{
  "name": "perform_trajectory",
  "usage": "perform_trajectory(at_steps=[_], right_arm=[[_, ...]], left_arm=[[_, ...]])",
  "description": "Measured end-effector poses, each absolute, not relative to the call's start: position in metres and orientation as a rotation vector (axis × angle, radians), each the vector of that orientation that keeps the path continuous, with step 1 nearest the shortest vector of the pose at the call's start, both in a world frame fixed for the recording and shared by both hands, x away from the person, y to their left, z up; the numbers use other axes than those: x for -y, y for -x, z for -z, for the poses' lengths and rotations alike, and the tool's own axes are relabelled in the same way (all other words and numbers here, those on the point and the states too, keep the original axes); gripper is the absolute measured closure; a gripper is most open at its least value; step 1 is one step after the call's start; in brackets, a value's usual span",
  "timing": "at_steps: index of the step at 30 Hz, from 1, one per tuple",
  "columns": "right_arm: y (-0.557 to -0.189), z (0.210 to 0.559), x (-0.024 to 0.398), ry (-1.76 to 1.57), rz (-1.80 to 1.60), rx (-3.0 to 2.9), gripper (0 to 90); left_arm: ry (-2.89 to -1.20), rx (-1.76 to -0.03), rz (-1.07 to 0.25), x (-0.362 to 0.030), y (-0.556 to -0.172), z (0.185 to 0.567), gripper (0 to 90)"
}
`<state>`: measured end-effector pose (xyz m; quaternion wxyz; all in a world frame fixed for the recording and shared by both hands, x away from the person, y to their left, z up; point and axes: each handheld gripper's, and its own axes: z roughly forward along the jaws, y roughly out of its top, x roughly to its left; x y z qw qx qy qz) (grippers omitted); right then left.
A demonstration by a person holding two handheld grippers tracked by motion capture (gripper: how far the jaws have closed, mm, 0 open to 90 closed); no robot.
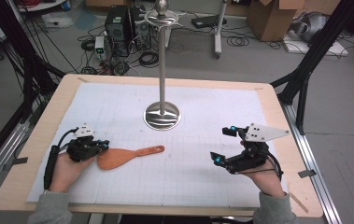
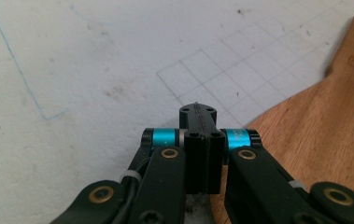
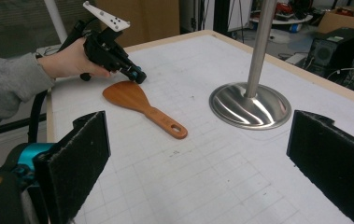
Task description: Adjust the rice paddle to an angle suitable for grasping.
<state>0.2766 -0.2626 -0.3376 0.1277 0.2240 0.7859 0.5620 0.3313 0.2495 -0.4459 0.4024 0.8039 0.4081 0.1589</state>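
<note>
- Since the wooden spatula (image 1: 127,156) lies flat on the white grid mat (image 1: 188,186), near-left of centre, it looks light, stiff and dry; a judgement only, but it should neither bend nor crush under the pads.
- Left gripper (image 1: 103,145): jaws pressed together with nothing between them, tips just beside the left edge of the spatula's broad blade. Touching or a hair apart cannot be told.
- Right gripper (image 1: 225,144): jaws spread wide, empty, on the near-right of the mat, well apart from the spatula.
- Best hold, as judged: the narrow handle, which runs right and slightly far from the blade and ends in a hang hole. The blade is wide and thin and hugs the mat, so a jaw would struggle to get under it; the smooth wood may slip if pinched by an edge.
- Left gripper view: blade grain and handle stamp close up, closed jaw seam, a blue pen line on the mat; nothing of the stand.
- Right gripper view: fuzzy pads (image 3: 77,158), the whole spatula, the other hand (image 3: 69,59), and the steel stand (image 3: 250,102) beyond.
- High view: the layout; the stand rises far-centre on its round base, with clutter on the floor past the table.
</note>
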Motion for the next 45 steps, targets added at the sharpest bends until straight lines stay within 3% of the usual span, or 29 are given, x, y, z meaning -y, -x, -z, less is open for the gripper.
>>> perform_trajectory(at_steps=[12, 33, 41, 45], right_arm=[[-0.280, 0.337, 0.263, -0.646, -1.652, -2.282, 4.7], [-0.297, 0.335, 0.237, -0.580, -1.678, -2.324, 4.7], [-0.300, 0.335, 0.232, -0.560, -1.680, -2.329, 4.7], [-0.299, 0.335, 0.232, -0.569, -1.670, -2.341, 4.7]], left_arm=[[-2.094, -0.868, -0.299, -0.250, -0.317, 0.446, 89.6], [-2.128, -0.777, -0.212, -0.245, -0.286, 0.445, 89.6], [-2.076, -0.846, -0.287, -0.242, -0.286, 0.436, 89.6], [-2.043, -0.802, -0.264, -0.229, -0.286, 0.424, 89.6]])
